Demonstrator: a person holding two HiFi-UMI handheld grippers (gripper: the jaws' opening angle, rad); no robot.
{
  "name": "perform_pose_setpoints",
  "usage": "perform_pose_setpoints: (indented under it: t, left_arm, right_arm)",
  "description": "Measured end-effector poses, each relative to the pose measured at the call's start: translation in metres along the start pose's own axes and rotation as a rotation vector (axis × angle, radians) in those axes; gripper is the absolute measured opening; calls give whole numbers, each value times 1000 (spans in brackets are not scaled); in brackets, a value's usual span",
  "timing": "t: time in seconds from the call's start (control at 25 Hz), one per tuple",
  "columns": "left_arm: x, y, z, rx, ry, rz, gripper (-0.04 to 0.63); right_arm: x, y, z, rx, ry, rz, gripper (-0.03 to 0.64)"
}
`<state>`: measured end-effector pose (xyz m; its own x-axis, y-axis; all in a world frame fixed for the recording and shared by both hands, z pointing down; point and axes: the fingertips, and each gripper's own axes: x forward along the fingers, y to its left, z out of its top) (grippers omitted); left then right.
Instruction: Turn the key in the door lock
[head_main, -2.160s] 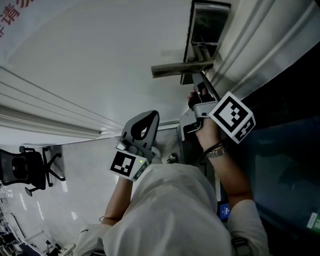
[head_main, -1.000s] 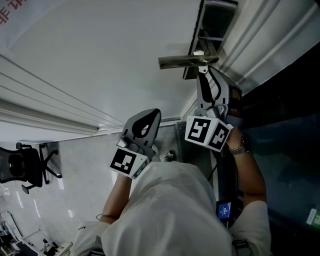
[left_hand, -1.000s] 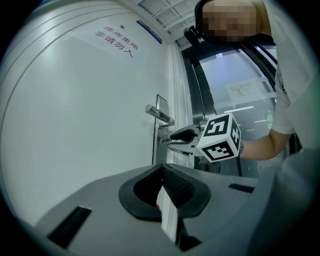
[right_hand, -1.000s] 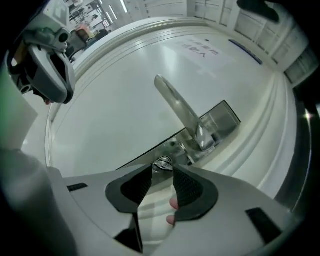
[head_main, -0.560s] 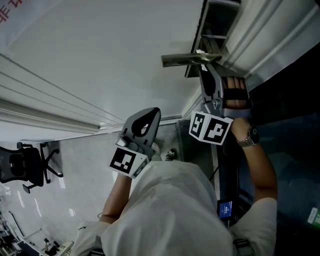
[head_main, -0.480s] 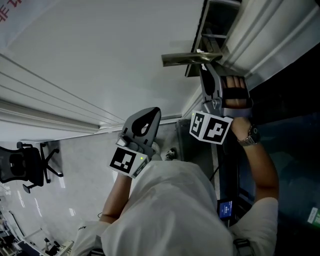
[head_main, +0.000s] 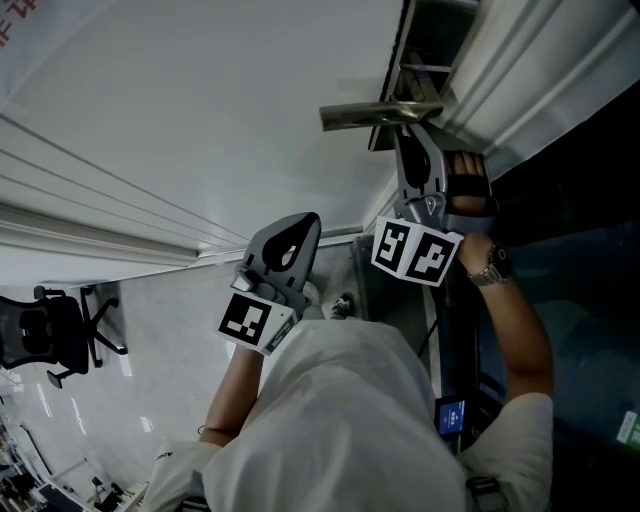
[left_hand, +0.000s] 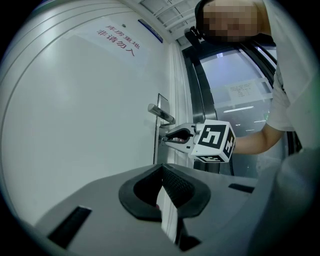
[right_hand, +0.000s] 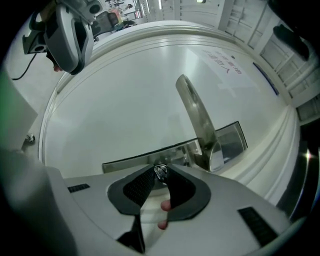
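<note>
The right tool (right_hand: 160, 174) was pinching the key (right_hand: 160, 171), a small bright metal piece caught at the very tips of its jaws. The key sat at the lock plate (right_hand: 145, 156) on the white door (right_hand: 115, 90), just beside the base of the lever handle (right_hand: 192, 110). The reach and the grasp therefore looked done, with the key apparently seated in the lock.

Too little of the key showed to read its angle, so I could not tell whether any turn had been made. I judged that the twist itself, or most of it, was what remained, followed by letting go.

The left tool (left_hand: 161, 169) hung well apart from the lock, on the near side by the person's body. Its jaws were pressed together on nothing and it took no part in the work.
</note>
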<state>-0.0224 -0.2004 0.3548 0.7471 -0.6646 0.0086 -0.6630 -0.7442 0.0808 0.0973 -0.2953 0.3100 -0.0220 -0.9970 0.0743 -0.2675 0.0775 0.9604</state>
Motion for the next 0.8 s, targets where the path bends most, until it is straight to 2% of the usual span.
perform_pose_setpoints:
  t: [0.12,0.32,0.48,0.68,0.8]
  left_arm:
    - [0,0,0,-3,-2,2,5]
    - [0,-1,-1,-4,-2,3,5]
    - [0,-1,-1,-6,-1,6,5]
    - [1,-3,-1,-6,-3,5,6]
    - [1,-4,-1,-7,-1,5,5]
  right_arm:
    - [0,-1,0,69,-1,1,78]
    - [0,-6,1,253,-14,9,66]
    - [0,-7,1,313,-9,12,66]
    - [0,-12,-1,501,-16,25,63]
    - [0,-13,-1,556,-15,24,63]
